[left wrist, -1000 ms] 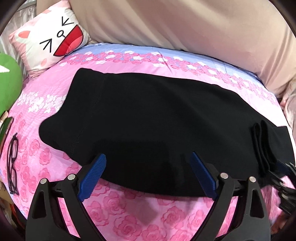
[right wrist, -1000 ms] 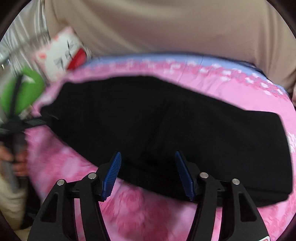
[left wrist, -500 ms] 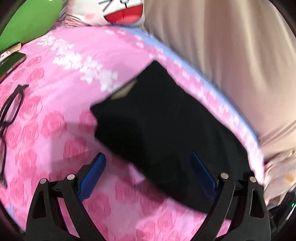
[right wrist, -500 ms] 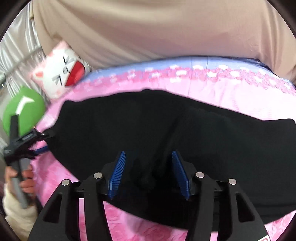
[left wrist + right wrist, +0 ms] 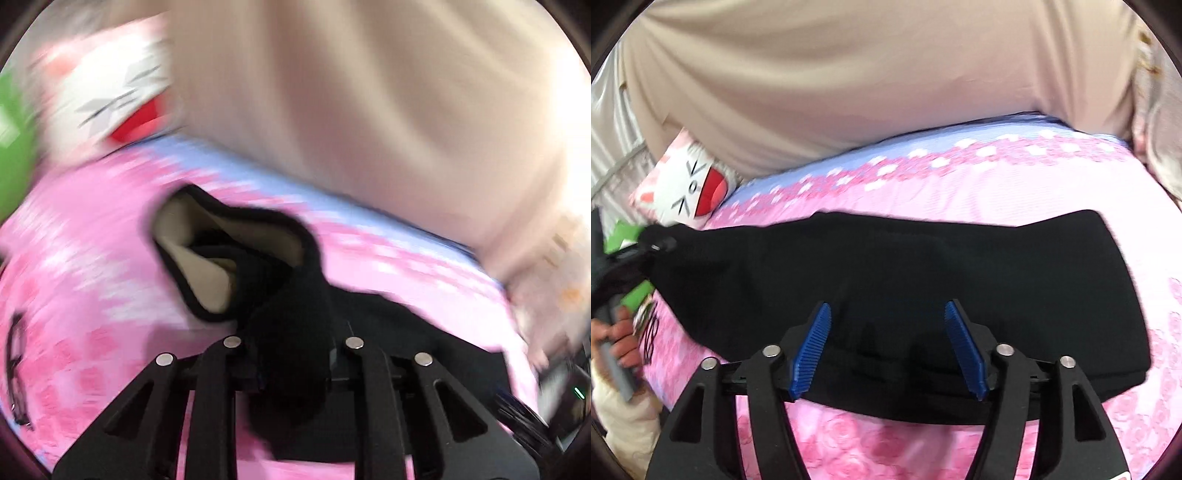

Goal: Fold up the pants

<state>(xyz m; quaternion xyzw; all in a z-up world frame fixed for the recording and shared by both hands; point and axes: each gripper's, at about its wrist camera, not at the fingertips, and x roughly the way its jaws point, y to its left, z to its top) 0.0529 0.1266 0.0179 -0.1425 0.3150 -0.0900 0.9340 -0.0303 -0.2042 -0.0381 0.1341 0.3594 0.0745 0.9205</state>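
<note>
On the left wrist view (blurred) we list: pink floral bedsheet; beige wall-cloth; left gripper, jaws closing on a bunch of black pants, pale lining exposed. On the right wrist view we add: cat pillow; right gripper, jaws opening, nothing gripped, over pants spread flat; left hand.

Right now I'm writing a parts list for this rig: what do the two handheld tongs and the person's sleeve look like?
Both tongs are black plastic with triangular cut-outs and silver pivot pins. The right tongs carry ribbed blue pads; the left tongs' pads are hidden by cloth. The left tongs have a grey handle, and the sleeve is cream.
</note>
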